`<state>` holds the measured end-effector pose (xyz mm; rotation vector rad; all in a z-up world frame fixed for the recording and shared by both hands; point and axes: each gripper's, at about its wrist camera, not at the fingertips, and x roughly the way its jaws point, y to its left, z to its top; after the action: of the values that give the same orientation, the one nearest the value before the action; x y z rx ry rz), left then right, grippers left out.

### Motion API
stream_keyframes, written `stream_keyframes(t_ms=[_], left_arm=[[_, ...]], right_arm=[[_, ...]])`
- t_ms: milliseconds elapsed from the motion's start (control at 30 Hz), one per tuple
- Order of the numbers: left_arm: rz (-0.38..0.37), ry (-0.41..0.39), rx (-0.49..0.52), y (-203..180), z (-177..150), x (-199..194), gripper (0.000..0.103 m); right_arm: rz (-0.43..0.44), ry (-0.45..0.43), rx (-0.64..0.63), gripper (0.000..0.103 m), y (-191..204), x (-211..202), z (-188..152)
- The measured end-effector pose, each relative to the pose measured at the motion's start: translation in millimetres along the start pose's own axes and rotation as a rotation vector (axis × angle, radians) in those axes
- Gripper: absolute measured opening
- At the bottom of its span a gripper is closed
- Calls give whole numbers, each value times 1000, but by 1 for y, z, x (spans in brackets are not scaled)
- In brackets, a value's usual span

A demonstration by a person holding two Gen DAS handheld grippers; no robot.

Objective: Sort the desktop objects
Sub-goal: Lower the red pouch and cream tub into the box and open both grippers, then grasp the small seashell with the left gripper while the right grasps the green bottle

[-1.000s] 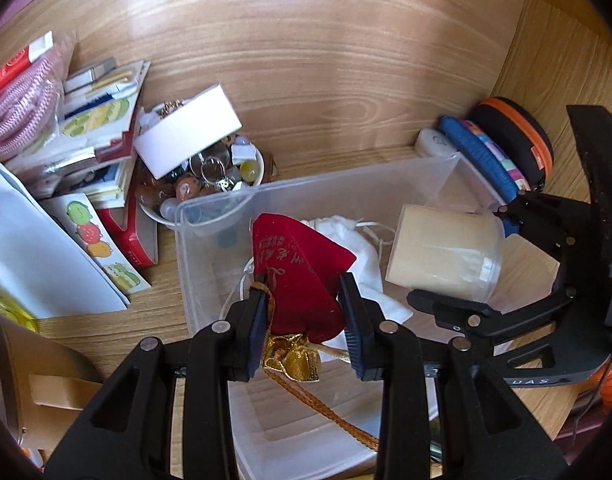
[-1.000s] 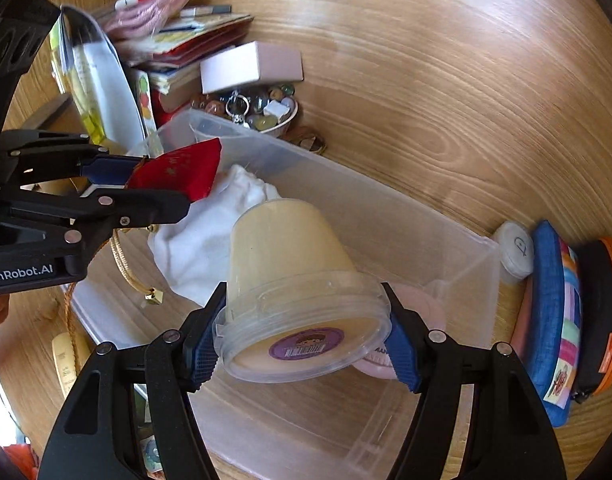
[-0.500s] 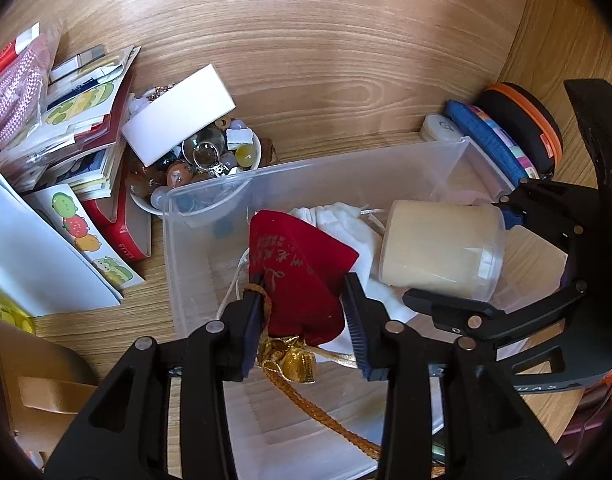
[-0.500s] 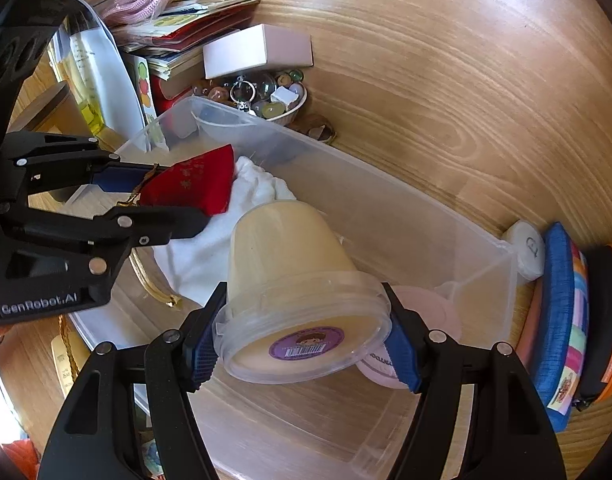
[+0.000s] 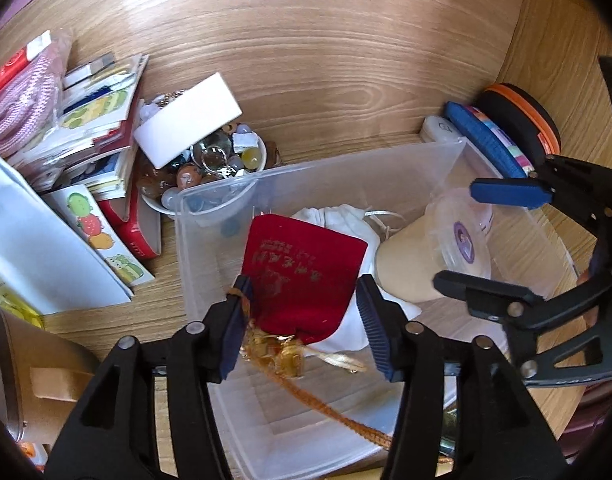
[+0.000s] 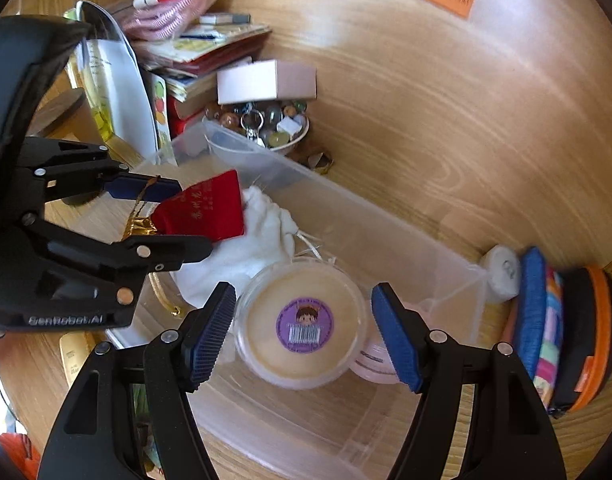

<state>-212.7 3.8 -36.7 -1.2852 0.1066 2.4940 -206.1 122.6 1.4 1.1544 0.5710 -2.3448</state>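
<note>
A clear plastic bin (image 5: 346, 162) sits on the wooden desk. Inside it, a red velvet pouch (image 5: 302, 272) with a gold cord lies on a white drawstring pouch (image 5: 338, 216). My left gripper (image 5: 304, 322) straddles the red pouch. Its jaws are opening, and the right pad stands clear of the cloth. Beside the pouches, a cream jar with a purple sticker on its lid (image 6: 302, 322) rests in the bin (image 6: 386, 232). My right gripper (image 6: 302, 320) is open, with its fingertips flanking the lid and thin gaps on both sides.
A bowl of beads and key rings (image 5: 210, 168) with a white box (image 5: 188, 120) on top stands behind the bin. Booklets and packets (image 5: 86, 120) are stacked at the left. A blue pouch (image 5: 486, 136) and an orange-black case (image 5: 522, 120) stand against the right wall. A pink lid (image 6: 376, 364) lies in the bin.
The left jaws have spread, and the red pouch has settled flatter onto the white one. The jar has gone from clamped and tilted in the right pads to sitting loose, lid towards the camera.
</note>
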Motion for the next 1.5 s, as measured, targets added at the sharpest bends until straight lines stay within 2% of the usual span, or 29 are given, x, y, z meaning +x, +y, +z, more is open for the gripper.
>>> stream_keyframes(t_ms=[300,567,867,1267,1500], left_arm=[[6,-36,2,-2,-7,-30,68],[25,-76,28,-14,-19,-60,73],[47,-108,65,-26,-44,-87,74],[62,-69,80,-19,-100,-108,75],[125,-25,92,-5,-132,-110,75]], right_arm=[[-21,-24,30,67,-5,-21,-12],[-8,-63,63,67,-2,-48,-31],[-10,-100,69,68,11,-73,-53],[2,-111,51,69,31,-87,-84],[18,-115,41,69,45,-91,-99]])
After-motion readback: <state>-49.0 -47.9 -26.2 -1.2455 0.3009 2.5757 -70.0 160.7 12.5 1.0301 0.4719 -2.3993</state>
